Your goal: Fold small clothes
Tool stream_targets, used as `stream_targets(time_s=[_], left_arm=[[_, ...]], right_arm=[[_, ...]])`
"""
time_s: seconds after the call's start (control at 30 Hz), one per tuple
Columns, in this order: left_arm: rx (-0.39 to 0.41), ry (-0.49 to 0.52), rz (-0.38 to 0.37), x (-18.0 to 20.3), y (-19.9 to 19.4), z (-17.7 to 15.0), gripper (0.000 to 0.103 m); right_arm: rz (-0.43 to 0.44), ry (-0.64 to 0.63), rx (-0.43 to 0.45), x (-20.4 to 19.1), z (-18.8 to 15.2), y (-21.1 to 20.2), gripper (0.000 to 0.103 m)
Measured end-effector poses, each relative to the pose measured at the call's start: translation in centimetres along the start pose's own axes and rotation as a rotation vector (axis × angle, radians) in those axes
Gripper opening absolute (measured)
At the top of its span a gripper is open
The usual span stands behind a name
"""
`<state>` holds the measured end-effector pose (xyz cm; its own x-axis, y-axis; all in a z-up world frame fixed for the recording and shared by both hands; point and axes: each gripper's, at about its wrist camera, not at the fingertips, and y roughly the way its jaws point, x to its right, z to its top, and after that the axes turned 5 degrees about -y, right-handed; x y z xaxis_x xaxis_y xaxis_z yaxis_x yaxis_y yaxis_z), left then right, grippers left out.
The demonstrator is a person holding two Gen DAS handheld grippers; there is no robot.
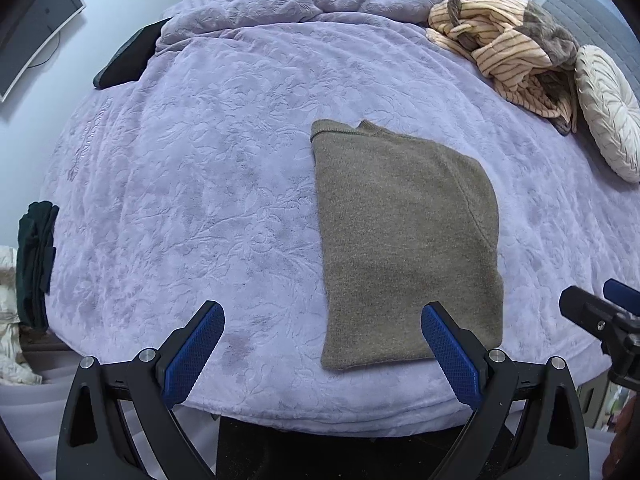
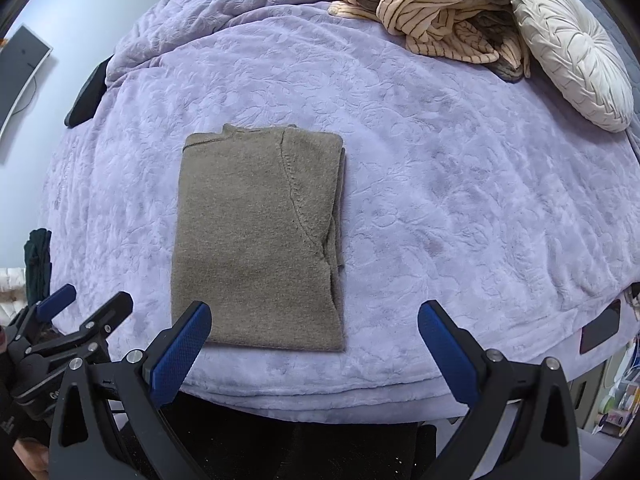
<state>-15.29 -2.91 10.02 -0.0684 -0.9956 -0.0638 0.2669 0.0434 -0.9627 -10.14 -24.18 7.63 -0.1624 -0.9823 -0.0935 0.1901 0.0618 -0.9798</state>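
Observation:
A grey-brown knitted garment (image 1: 404, 240) lies folded into a neat rectangle on the lilac bedspread (image 1: 200, 184). In the right wrist view the same garment (image 2: 256, 240) sits left of centre, a sleeve seam curving down its right part. My left gripper (image 1: 322, 318) hovers open above the garment's near left corner, nothing between its blue pads. My right gripper (image 2: 314, 316) is open wide above the near right corner, also holding nothing. Each gripper shows at the edge of the other's view: the right gripper (image 1: 600, 312), the left gripper (image 2: 80, 308).
A crumpled pile of peach striped and grey clothes (image 1: 508, 48) lies at the far right beside a round white cushion (image 1: 608, 112). Dark clothing (image 1: 34, 264) hangs at the bed's left edge. A dark flat object (image 1: 128, 56) lies at the far left. The bed's near edge (image 1: 320, 416) is below the grippers.

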Motion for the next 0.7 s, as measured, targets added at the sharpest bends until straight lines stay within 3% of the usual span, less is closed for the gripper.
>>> stream_targets(time_s=[0.7], left_arm=[[0.03,-0.018,0.033,1.4,-1.9,0.9,0.099]], right_arm=[[-0.001,-0.081,-0.005,-0.5,1.6,-0.2,0.103]])
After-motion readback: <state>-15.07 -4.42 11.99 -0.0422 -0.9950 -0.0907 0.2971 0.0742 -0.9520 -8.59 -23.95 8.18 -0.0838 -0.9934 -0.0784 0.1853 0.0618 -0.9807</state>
